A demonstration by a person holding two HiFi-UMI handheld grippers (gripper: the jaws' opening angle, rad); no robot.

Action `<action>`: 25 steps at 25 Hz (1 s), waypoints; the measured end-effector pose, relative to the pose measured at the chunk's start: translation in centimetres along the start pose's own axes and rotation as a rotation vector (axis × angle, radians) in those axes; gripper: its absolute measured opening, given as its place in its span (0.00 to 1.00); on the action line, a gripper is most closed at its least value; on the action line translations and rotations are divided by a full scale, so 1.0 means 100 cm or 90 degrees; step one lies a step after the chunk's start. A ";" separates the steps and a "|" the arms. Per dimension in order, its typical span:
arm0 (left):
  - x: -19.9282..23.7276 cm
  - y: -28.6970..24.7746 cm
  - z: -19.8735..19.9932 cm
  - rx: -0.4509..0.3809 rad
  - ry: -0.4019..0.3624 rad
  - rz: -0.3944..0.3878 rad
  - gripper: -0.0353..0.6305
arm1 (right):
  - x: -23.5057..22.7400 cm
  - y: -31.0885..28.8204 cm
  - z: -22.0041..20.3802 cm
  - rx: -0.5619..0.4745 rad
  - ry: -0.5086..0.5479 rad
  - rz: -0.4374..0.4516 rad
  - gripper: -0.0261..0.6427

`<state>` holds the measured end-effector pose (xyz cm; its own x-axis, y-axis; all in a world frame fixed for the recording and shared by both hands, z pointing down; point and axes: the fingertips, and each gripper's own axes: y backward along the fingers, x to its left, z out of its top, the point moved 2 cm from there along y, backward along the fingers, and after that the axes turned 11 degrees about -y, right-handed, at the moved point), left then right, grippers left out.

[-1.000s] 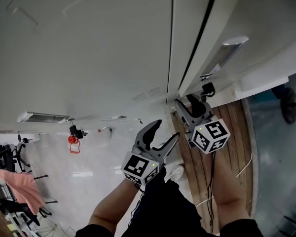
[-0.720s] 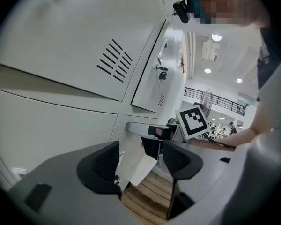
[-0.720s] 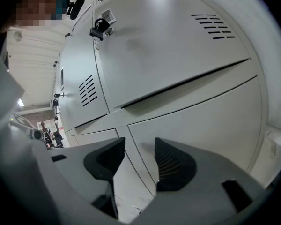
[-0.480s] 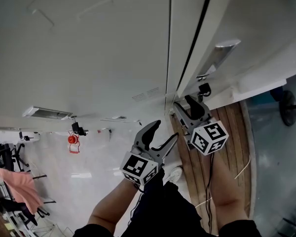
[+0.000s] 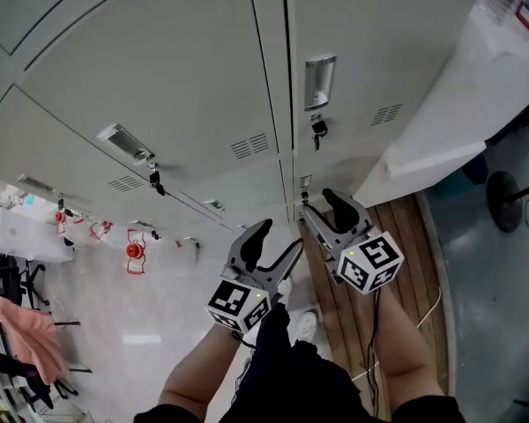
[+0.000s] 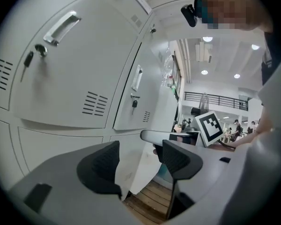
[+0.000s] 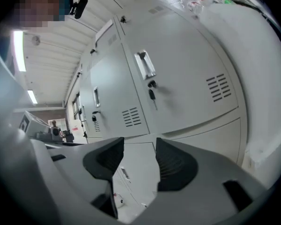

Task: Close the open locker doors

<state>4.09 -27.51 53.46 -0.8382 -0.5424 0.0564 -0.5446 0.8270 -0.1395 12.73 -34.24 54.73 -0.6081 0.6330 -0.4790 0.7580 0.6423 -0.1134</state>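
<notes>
The grey lockers (image 5: 185, 77) fill the head view, and every door I can see lies flush. The right door carries a metal handle (image 5: 319, 80) with a key (image 5: 317, 130) hanging below it. The left door has its own handle (image 5: 123, 142). My left gripper (image 5: 282, 234) is open and empty, a little in front of the lower lockers. Beside it my right gripper (image 5: 316, 201) is open too, with nothing between its pads. The right gripper view shows the handle (image 7: 145, 64), the key (image 7: 152, 95) and a lower door (image 7: 136, 172) past its gripper (image 7: 139, 161).
A white-covered block (image 5: 450, 139) stands against the lockers' right side, with plastic bags on top. Wooden floor boards (image 5: 406, 227) run below it. A dark stand base (image 5: 498, 199) sits at the right. Racks and a pink cloth (image 5: 22, 329) are at the far left.
The view has drawn back and several more locker doors show. The dark gap beside the right door's handle is gone and that door looks flush. Both grippers stand farther from the locker front.
</notes>
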 end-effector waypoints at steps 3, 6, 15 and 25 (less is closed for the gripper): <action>-0.022 0.034 0.024 -0.016 -0.010 0.015 0.51 | 0.035 0.035 0.012 -0.017 0.014 0.022 0.36; -0.031 0.072 0.045 -0.033 -0.027 0.037 0.51 | 0.068 0.057 0.021 -0.031 0.025 0.044 0.36; -0.019 0.192 0.095 -0.085 -0.071 0.116 0.48 | 0.179 0.065 0.027 -0.059 0.040 0.125 0.35; 0.010 0.364 0.098 -0.107 -0.088 0.134 0.37 | 0.338 0.064 -0.022 -0.082 0.054 0.120 0.32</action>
<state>-16.23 0.60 38.76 -0.9274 -0.3621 -0.0937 -0.3663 0.9299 0.0319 -3.47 -7.74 39.69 -0.4801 0.7779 -0.4054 0.8273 0.5552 0.0856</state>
